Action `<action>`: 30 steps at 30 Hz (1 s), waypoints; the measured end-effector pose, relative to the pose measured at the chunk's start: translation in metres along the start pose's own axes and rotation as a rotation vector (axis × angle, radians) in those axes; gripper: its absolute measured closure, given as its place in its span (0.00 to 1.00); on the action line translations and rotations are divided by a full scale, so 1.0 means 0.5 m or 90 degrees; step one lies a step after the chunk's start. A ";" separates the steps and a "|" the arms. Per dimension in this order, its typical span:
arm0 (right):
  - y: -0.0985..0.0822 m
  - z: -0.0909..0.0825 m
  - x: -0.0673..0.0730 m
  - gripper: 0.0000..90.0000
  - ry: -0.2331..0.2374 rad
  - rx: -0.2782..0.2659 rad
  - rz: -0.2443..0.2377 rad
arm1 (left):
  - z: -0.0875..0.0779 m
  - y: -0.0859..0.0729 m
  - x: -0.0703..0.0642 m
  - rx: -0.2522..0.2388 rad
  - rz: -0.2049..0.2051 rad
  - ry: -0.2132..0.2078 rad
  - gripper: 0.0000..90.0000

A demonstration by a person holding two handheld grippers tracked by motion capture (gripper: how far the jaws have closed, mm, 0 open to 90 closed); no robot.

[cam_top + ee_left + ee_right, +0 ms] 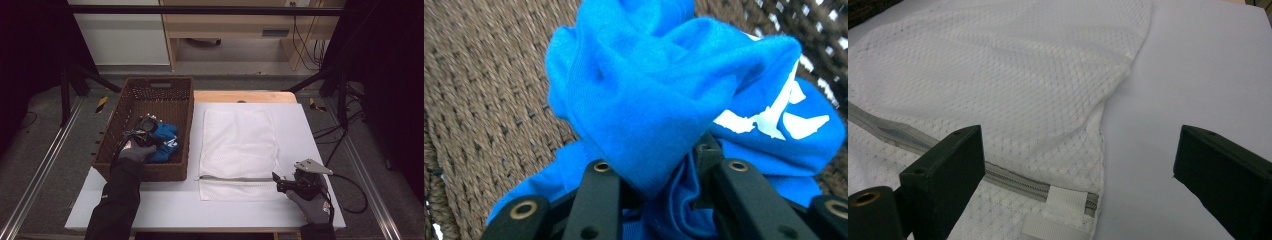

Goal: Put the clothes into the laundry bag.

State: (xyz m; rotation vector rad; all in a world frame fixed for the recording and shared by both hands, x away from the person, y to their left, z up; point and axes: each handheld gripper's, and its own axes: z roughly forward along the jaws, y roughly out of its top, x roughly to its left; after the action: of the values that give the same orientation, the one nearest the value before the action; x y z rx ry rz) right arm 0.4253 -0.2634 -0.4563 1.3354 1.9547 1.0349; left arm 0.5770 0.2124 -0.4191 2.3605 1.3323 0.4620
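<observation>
Left claw (659, 180) down in wicker basket (131, 100), jaws pinching fold of blue garment (664, 100); right claw (1078, 170) spread wide, hovering at zipper corner of white mesh bag (998, 75) flat on tabletop (165, 205)

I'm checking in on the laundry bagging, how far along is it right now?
Early stage. Done: the white mesh bag lies flat on the table. In hand: the left claw has bunched blue garment between its jaws, down in the wicker basket. The right claw is open at the bag's zipper end. Left, probably: lifting the garment across and bagging it.
</observation>
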 end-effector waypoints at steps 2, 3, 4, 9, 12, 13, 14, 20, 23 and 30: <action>0.000 0.000 0.001 0.07 0.000 0.001 0.002 | -0.007 0.000 0.002 -0.018 -0.006 0.002 0.82; 0.000 0.000 0.001 0.07 0.000 0.001 0.002 | -0.011 0.000 0.002 -0.030 -0.009 0.001 0.82; 0.000 0.000 0.000 0.07 0.000 0.000 0.000 | -0.020 0.000 0.003 -0.051 -0.015 0.003 0.82; 0.000 -0.001 -0.001 0.08 0.000 -0.002 0.002 | -0.040 -0.004 0.008 -0.111 -0.028 0.010 0.83; 0.000 -0.001 -0.002 0.08 0.000 -0.003 0.004 | -0.059 -0.007 0.017 -0.155 -0.062 -0.002 0.83; 0.000 -0.001 -0.001 0.08 0.000 -0.002 0.005 | -0.063 -0.008 0.019 -0.170 -0.067 -0.003 0.83; 0.000 -0.001 -0.002 0.08 -0.001 -0.004 0.005 | -0.073 -0.012 0.022 -0.202 -0.078 0.000 0.83; 0.000 -0.002 -0.001 0.08 0.000 -0.005 0.005 | -0.097 -0.018 0.028 -0.267 -0.102 -0.006 0.84; 0.000 -0.002 -0.001 0.08 -0.001 -0.007 0.003 | -0.111 -0.022 0.034 -0.302 -0.122 -0.014 0.84; 0.000 -0.003 -0.002 0.08 -0.003 -0.009 0.003 | -0.153 -0.029 0.041 -0.367 -0.133 -0.021 0.84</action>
State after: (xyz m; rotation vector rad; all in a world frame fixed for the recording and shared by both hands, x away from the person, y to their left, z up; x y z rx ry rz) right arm 0.4249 -0.2648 -0.4554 1.3339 1.9393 1.0451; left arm 0.5412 0.2498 -0.3578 1.7338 1.2121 0.6391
